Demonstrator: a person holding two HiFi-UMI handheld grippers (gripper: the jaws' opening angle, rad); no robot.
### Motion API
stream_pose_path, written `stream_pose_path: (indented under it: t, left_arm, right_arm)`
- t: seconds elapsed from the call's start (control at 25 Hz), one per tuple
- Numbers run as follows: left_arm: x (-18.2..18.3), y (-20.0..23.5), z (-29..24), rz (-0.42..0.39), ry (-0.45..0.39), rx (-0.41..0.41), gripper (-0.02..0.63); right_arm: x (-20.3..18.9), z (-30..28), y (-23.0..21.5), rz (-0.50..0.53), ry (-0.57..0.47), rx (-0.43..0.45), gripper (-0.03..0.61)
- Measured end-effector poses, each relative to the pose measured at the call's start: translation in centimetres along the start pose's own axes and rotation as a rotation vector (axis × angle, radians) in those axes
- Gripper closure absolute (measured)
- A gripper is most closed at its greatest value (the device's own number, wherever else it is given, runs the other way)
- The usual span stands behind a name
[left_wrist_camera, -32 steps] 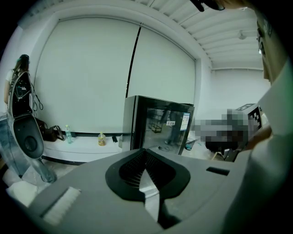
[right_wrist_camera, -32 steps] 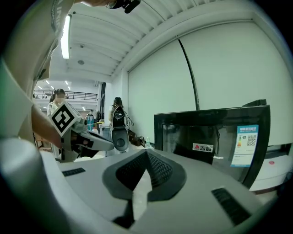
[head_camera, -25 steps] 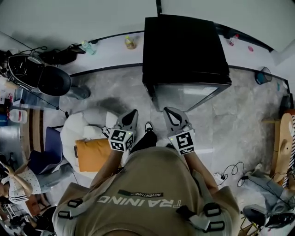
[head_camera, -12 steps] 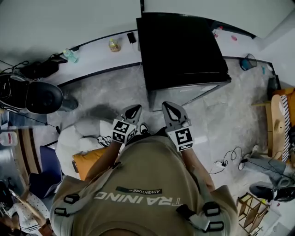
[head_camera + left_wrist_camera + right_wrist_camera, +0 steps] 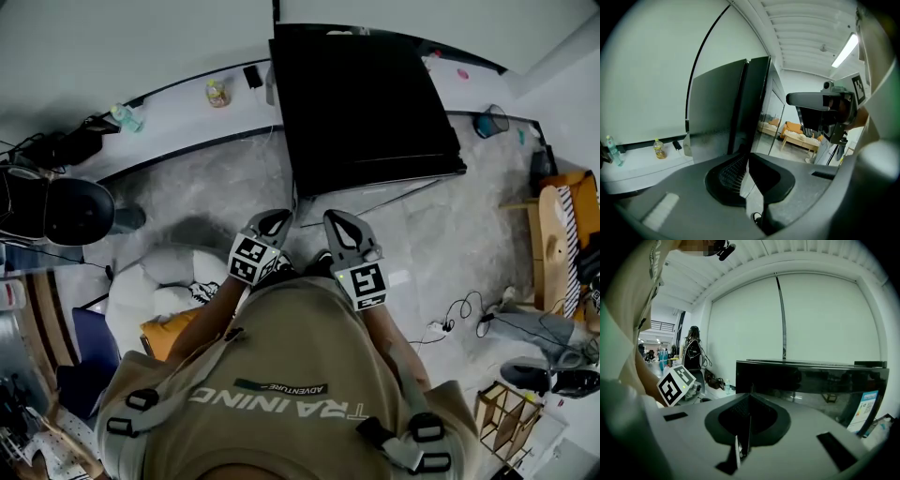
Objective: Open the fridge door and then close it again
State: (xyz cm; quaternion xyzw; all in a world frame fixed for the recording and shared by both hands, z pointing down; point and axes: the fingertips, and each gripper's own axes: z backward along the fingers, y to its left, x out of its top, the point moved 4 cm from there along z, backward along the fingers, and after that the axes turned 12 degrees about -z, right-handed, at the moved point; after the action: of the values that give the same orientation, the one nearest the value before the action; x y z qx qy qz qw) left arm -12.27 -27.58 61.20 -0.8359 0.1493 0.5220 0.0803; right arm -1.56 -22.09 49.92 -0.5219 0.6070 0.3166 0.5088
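Although the fridge point(image 5: 366, 103) fills the upper middle of the head view, only its flat black top and a sliver of glossy front show there, so no door handle can be made out. Its door looks shut, flush with the body.

Readable writing sits on the person's shirt point(image 5: 281, 375): "TRAINING" in large pale letters and "ADVENTURE" on a small dark patch, both upside down from the head camera. A blue-and-white label point(image 5: 866, 411) is stuck low on the fridge's front at the right, its print too small to read. A bottle point(image 5: 217, 92) with a yellow label stands on the pale ledge point(image 5: 187, 112) along the wall, left of the fridge; its lettering is likewise illegible. Each gripper's marker cube point(image 5: 251, 260) carries a black-and-white square pattern, not words.

The left gripper point(image 5: 272, 217) and the right gripper point(image 5: 336, 220) hang side by side over the grey floor point(image 5: 216, 187), near the fridge's front but apart from it. Both pairs of fingers are pressed together with nothing between them.

The person's hands and forearms are mostly covered by the grippers and the shirt. A black chair point(image 5: 66, 211) is cut off at the left edge.
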Motion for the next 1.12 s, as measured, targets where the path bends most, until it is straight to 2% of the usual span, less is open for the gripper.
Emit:
stream_pose_path:
  t: [0.16, 0.24, 0.4, 0.64, 1.12]
  left_arm:
    - [0.0, -0.1, -1.1, -0.027, 0.011, -0.038, 0.611]
    - [-0.2, -0.1, -1.5, -0.032, 0.019, -0.048, 0.586]
    - [0.0, 0.0, -2.5, -0.029, 0.024, -0.081, 0.572]
    - [0.1, -0.2, -3.5, -0.06, 0.038, -0.115, 0.557]
    - [-0.4, -0.2, -3.9, -0.079, 0.063, -0.085, 0.555]
  right_arm:
    - [-0.2, -0.2, -0.9, -0.011, 0.003, -0.015, 0.583]
    - [-0.6, -0.2, -1.2, -0.012, 0.004, -0.018, 0.583]
    - [-0.9, -0.4, -1.3, -0.015, 0.048, -0.012, 0.583]
    - [-1.3, -1.2, -1.6, -0.011, 0.032, 0.001, 0.583]
    - [-1.7, -1.1, -0.9, -0.021, 0.054, 0.016, 0.583]
